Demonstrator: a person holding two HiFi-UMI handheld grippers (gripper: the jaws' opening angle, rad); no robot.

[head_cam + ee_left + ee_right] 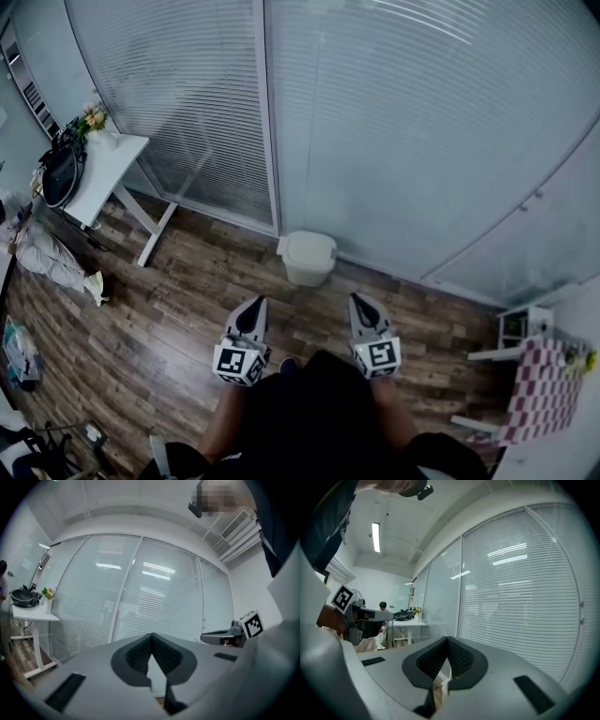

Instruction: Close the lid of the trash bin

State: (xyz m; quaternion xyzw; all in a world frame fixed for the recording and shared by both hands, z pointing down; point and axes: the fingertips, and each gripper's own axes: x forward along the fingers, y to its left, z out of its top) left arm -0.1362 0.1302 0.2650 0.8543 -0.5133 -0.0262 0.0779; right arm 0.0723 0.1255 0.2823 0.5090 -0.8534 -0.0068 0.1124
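One trash bin [306, 270], lid [309, 247] shut

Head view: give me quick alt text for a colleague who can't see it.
A small white trash bin, its lid apparently down, stands on the wood floor by a glass wall with blinds. The left gripper and right gripper point toward it from a short way off, both shut and empty. A white table stands at far left.
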